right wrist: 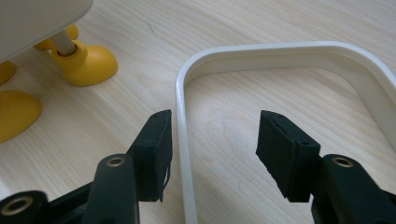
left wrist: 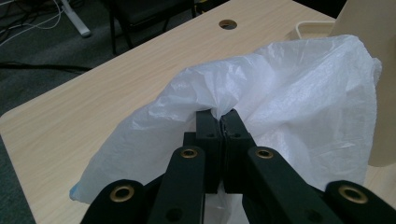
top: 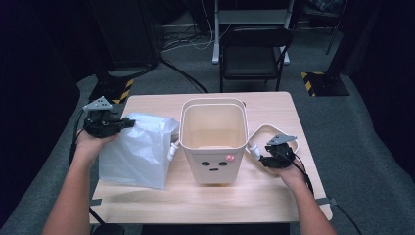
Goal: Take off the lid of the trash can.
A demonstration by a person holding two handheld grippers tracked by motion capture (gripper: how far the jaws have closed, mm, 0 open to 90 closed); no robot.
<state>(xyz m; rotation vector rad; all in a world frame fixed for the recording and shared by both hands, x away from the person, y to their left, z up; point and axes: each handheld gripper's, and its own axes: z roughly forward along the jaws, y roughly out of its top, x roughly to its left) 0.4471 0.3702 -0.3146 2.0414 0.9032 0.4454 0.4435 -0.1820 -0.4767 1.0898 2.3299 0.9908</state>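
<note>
A cream bin (top: 213, 142) with a small face and yellow feet (right wrist: 86, 63) stands at the table's centre. Left of it a white plastic bag (top: 137, 149) is lifted by its top, and my left gripper (top: 128, 122) is shut on a fold of that bag (left wrist: 289, 93); the jaws (left wrist: 219, 119) meet on the film. To the right of the bin a white rounded frame (top: 259, 131) lies flat on the wood. My right gripper (top: 265, 159) hangs open over it (right wrist: 212, 140), one side of the frame's rim (right wrist: 182, 140) running between the jaws, close to the left one.
The wooden table (top: 205, 198) has a cable hole (left wrist: 227, 24) near its far edge. A black folding chair (top: 254, 54) stands behind it, with cables on the grey carpet. The bin's wall (left wrist: 373, 32) is right beside the bag.
</note>
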